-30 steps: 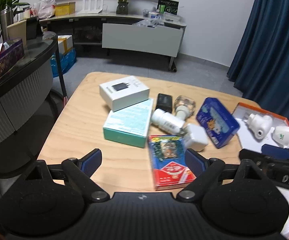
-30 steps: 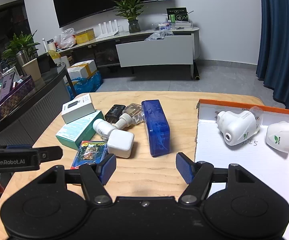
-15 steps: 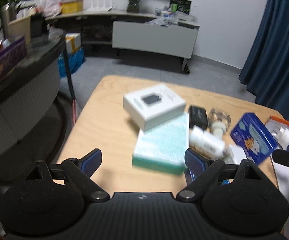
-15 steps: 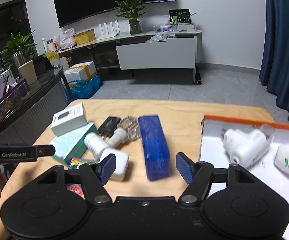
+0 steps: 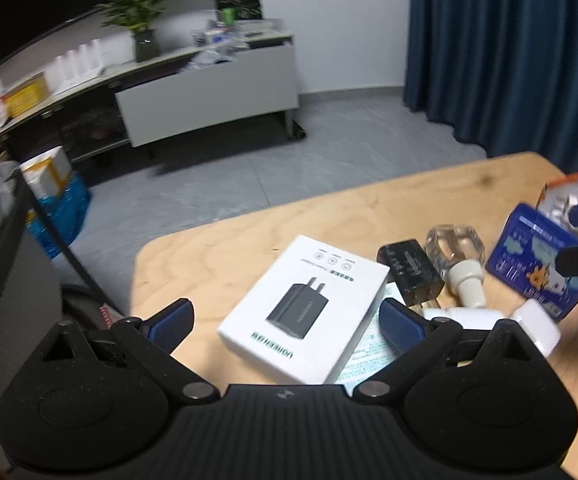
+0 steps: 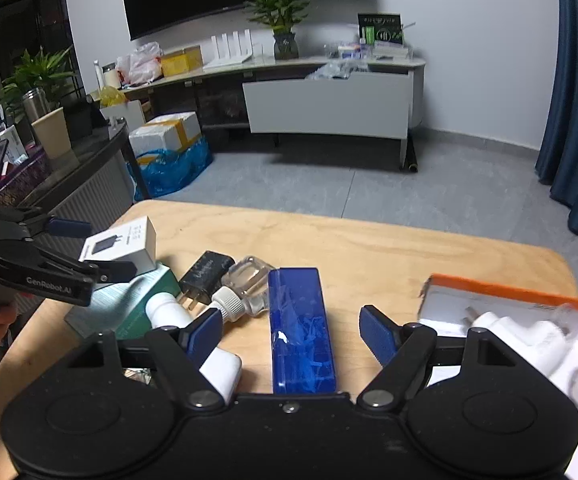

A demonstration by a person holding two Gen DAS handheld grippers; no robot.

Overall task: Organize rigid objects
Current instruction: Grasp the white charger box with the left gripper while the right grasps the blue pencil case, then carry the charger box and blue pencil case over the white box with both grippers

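rigid objects lie clustered on the wooden desk [image 6: 389, 252], largest first: an orange-rimmed white tray [image 6: 529, 294] sits at the right edge and already holds two white plug-in devices, so it looks like the collecting spot. a teal box [image 6: 129, 308] lies flat at the left of the pile with a white charger box [image 5: 305, 308] resting on top of it, probably stacked to save room. a blue tin [image 6: 301, 328] lies lengthwise in the middle of the desk. smaller pieces crowd between the boxes and the tin: a white bottle [image 6: 169, 312], a black charger [image 6: 207, 274], a clear glass bottle with a white cap [image 6: 245, 284] and a white power adapter [image 5: 537, 326].

the left gripper [image 5: 285, 316] has just been opening; its jaws stand spread on either side of the white charger box without pressing it, lined up, i judge, to take the top box first. the right gripper [image 6: 293, 332] has also just been opening and hangs spread astride the blue tin, not touching it, likely readying a grasp across its narrow width.
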